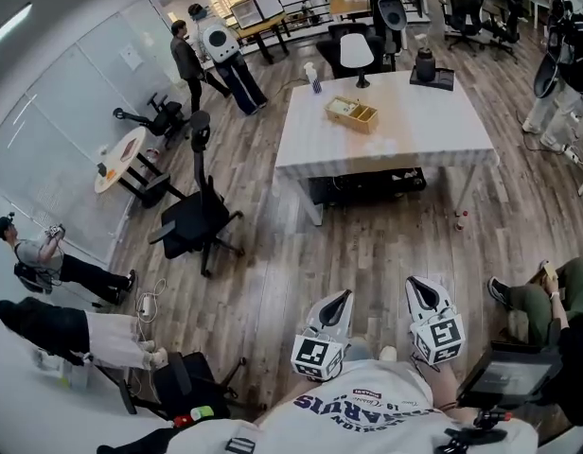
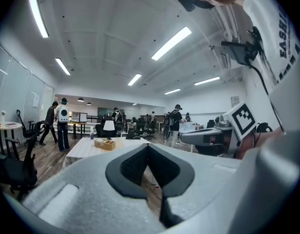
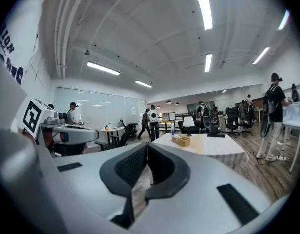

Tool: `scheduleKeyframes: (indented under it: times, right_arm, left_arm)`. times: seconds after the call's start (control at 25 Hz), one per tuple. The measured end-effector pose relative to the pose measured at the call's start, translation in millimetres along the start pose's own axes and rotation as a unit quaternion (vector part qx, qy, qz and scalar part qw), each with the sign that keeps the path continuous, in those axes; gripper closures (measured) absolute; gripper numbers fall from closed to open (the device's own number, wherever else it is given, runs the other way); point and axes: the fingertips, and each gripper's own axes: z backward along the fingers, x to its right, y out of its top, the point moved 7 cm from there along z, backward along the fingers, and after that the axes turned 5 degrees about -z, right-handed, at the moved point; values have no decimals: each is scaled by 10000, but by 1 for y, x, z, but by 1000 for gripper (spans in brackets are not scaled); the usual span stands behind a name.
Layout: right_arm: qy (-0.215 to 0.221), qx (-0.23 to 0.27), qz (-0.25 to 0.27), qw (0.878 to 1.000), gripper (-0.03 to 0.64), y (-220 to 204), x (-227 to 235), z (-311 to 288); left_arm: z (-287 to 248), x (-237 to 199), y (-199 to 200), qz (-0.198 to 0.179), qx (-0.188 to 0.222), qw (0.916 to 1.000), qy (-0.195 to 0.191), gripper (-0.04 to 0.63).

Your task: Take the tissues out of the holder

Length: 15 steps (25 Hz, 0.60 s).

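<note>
Well short of desk [image 1: 415, 135], left hand-held gripper [image 1: 344, 295] and right hand-held gripper [image 1: 414, 282] both closed, empty; wooden holder [image 1: 351, 113] on desk.

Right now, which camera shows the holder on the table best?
The head view: it looks down into the holder and shows its compartments. The left gripper view and the right gripper view show the holder only small, distant and side-on.

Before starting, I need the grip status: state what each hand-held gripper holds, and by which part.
Nothing is held. The left hand-held gripper and the right hand-held gripper are both shut and empty.
</note>
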Motion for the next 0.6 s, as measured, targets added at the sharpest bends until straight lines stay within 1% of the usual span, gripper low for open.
scheduleKeyframes:
  times: [0.12,0.36,0.6]
  right_arm:
    - [-96,-47,-20,9999,607,-5,13,4]
    - [-257,-142,12,9996,607,-5,38,0]
    - [-353,-62,46,9993,607,6,52,-27]
  left_arm:
    - [-12,1,0,-65,65,9999,-51,591]
    - [-26,-23,-4,-23,73,9996,254,591]
    - [-55,-47,-8,3,60,9995,310,591]
